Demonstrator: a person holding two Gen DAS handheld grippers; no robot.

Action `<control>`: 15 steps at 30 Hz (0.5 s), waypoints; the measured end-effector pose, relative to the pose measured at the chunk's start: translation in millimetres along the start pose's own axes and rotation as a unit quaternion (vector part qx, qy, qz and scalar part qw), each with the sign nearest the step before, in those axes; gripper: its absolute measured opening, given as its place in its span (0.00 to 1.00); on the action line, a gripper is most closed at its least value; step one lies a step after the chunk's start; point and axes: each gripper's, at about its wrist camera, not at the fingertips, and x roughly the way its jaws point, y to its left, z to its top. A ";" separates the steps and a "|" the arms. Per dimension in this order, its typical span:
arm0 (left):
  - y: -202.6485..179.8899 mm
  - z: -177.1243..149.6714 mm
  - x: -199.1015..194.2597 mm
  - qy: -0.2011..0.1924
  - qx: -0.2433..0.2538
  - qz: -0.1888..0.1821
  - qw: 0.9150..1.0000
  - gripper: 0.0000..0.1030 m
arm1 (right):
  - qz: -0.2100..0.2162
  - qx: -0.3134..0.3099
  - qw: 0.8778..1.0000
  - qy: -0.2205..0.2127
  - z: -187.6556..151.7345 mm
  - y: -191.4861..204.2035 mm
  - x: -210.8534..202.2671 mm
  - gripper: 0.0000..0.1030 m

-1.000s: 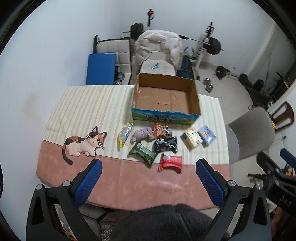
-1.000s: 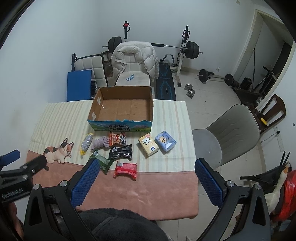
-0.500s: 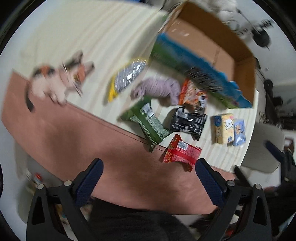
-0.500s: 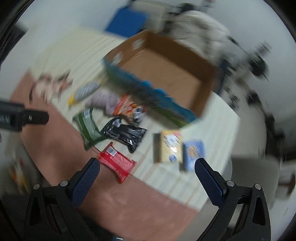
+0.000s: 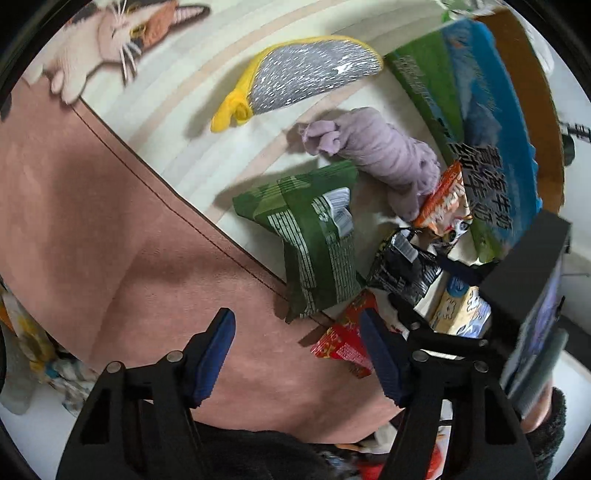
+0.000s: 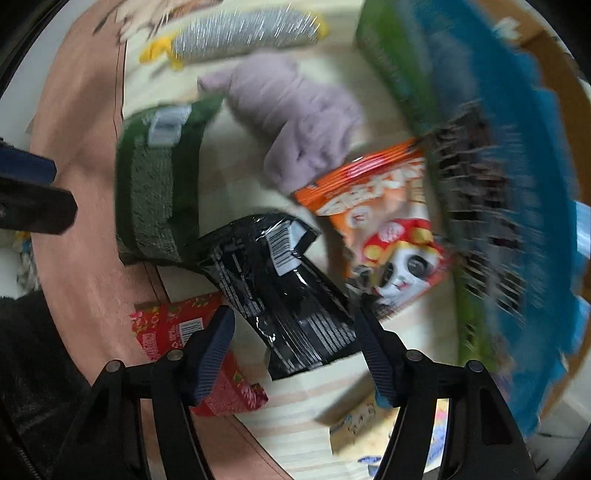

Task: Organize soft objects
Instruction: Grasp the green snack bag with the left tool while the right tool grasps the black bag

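The cardboard box [image 6: 491, 155] is smeared by motion blur in the right wrist view; its printed lettering cannot be read. The red packet [image 5: 345, 341] is partly hidden behind a gripper finger. The cat figure [image 5: 122, 33] is cut off by the frame's edge.

Black packet [image 6: 284, 284] glossy plastic; purple toy [image 5: 384, 158] soft knit cloth; box [image 5: 546, 110] matt cardboard.

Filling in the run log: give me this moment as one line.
phase: approach | left gripper: open, near green snack packet | right gripper: open, over black snack packet | cardboard box: beyond
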 end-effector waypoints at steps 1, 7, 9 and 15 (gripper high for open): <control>1.8 1.7 2.7 0.004 -0.004 -0.004 1.000 0.65 | 0.001 -0.004 1.000 0.006 1.7 0.8 5.5 0.68; -7.0 13.4 16.5 0.022 0.002 -0.002 1.000 0.65 | 0.017 0.051 0.999 0.007 4.4 -7.2 22.9 0.60; -13.8 18.1 21.6 0.025 0.009 0.001 1.000 0.65 | 0.040 0.109 0.993 0.010 2.0 -17.4 26.7 0.56; -30.8 36.1 42.9 0.028 0.034 0.055 0.998 0.65 | 0.165 0.349 0.922 0.028 -39.3 -49.3 52.2 0.55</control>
